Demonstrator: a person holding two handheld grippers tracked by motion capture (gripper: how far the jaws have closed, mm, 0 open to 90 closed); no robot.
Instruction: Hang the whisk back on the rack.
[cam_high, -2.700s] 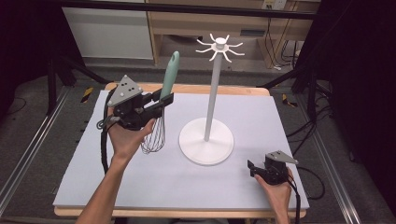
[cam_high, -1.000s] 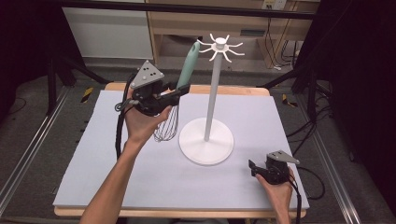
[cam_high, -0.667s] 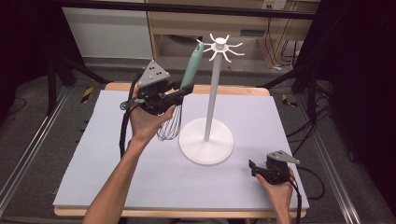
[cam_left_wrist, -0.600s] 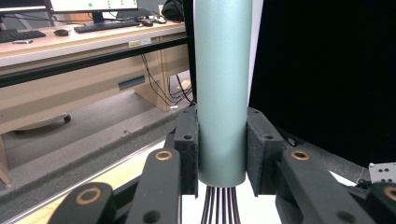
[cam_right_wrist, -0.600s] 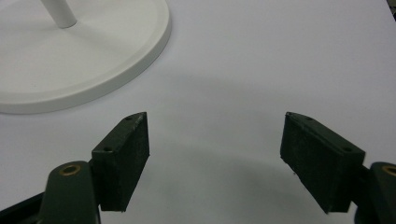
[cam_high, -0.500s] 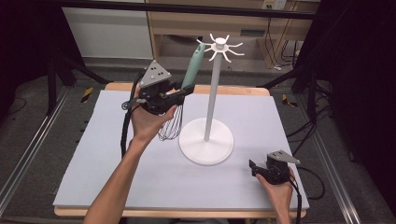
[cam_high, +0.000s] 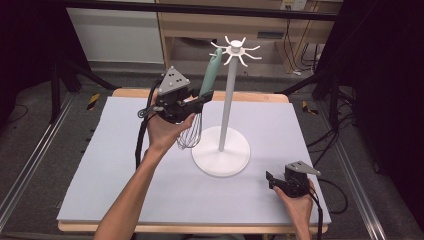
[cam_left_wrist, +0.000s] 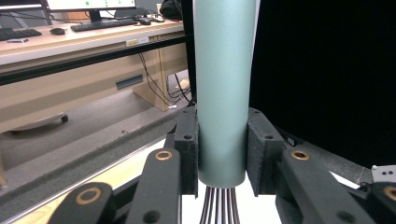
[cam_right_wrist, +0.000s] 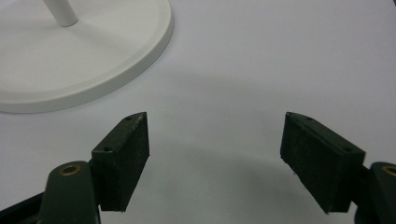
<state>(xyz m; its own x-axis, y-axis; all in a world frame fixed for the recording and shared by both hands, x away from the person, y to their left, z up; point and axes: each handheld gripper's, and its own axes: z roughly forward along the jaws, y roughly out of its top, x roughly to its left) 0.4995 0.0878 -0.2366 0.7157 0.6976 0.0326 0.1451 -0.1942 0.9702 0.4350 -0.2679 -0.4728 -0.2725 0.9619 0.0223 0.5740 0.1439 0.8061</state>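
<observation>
High view first: the whisk (cam_high: 200, 107) is up off the table, just left of the stand (cam_high: 222, 150), held nearly upright with a slight lean. Its green handle (cam_high: 210, 70) points up, and the tip sits close beside the stand's hooks (cam_high: 235, 50), to their left; whether it touches one I cannot tell. The wire loops (cam_high: 189, 135) hang below, above the mat (cam_high: 125, 165) and near the stand's round base.

The left gripper (cam_high: 197, 100) is clamped on the lower end of the handle, left of the pole, with the person's left hand (cam_high: 162, 127) under it and the forearm running down to the near edge. From the left gripper view, both pads (cam_left_wrist: 187, 149) press flat against the handle (cam_left_wrist: 224, 93), one on each side, and the wires (cam_left_wrist: 219, 205) emerge just below them.

The right gripper (cam_high: 272, 181) rests low on the mat, well to the right of the stand's base and nearer the person, held in the right hand (cam_high: 297, 205). In the right gripper view its jaws stand wide apart with nothing between them, just bare mat (cam_right_wrist: 261, 70), and the rim of the stand's base (cam_right_wrist: 93, 46) lies ahead to the left.
</observation>
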